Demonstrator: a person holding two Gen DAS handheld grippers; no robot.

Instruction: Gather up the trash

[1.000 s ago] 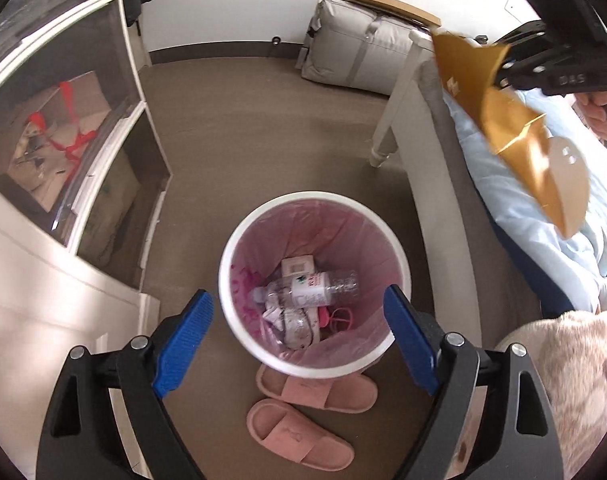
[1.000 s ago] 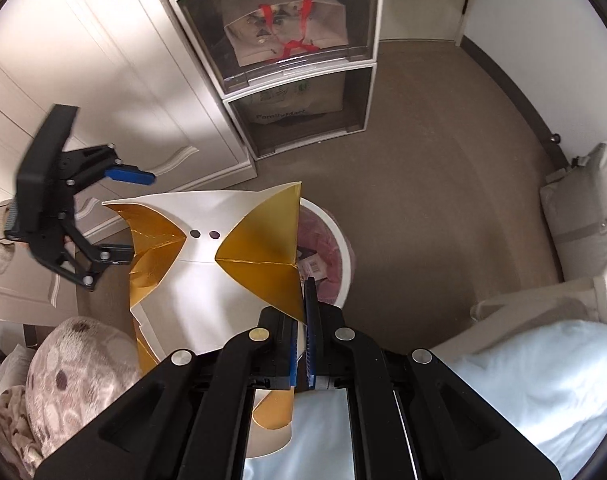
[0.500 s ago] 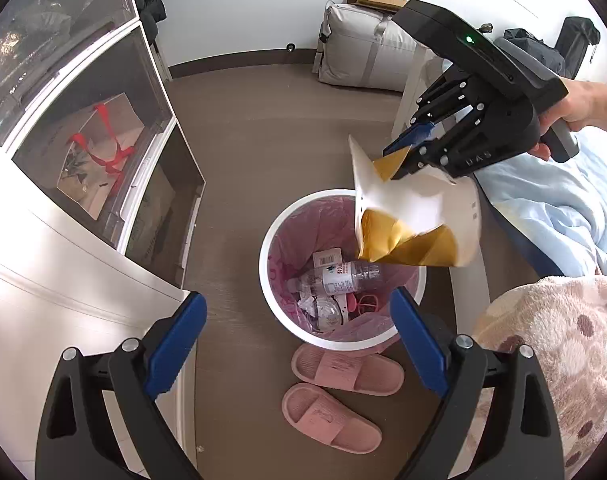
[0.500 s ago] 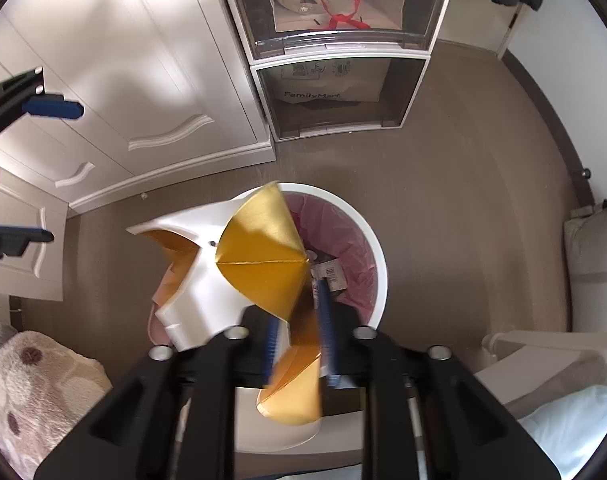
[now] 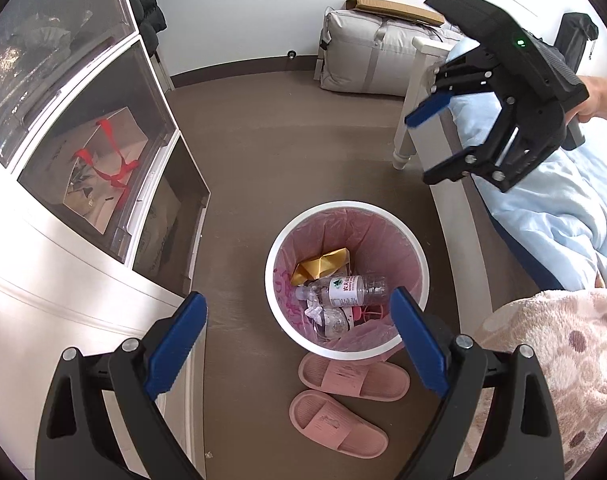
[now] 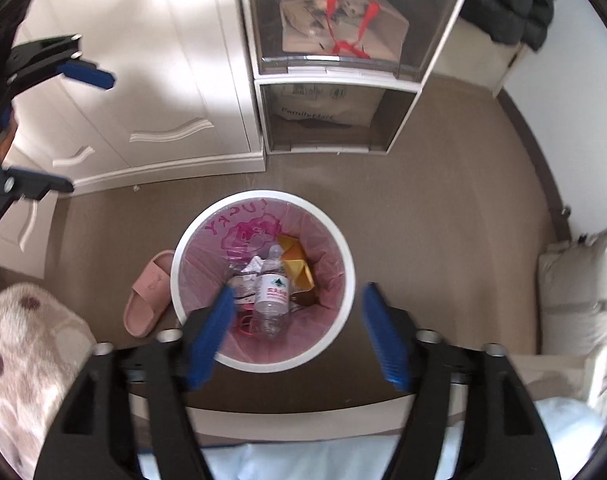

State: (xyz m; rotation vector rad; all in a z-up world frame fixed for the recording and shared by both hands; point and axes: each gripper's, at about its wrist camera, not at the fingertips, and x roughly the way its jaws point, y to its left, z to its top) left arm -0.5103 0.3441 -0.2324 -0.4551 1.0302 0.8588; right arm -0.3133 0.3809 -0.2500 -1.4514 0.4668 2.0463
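The gold wrapper (image 5: 322, 265) now lies in the pink-lined bin (image 5: 419, 264) at frame centre, dropped by the right hand-held gripper (image 6: 299, 332), now wide open and empty like the left hand-held gripper (image 5: 299, 344), so this piece is collected.

Pink slippers (image 5: 345, 398) lie near stacked clear-fronted drawers (image 5: 103, 152).

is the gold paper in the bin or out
In: the crumpled gold and white paper lies inside the pink-lined white bin, beside a clear plastic bottle.
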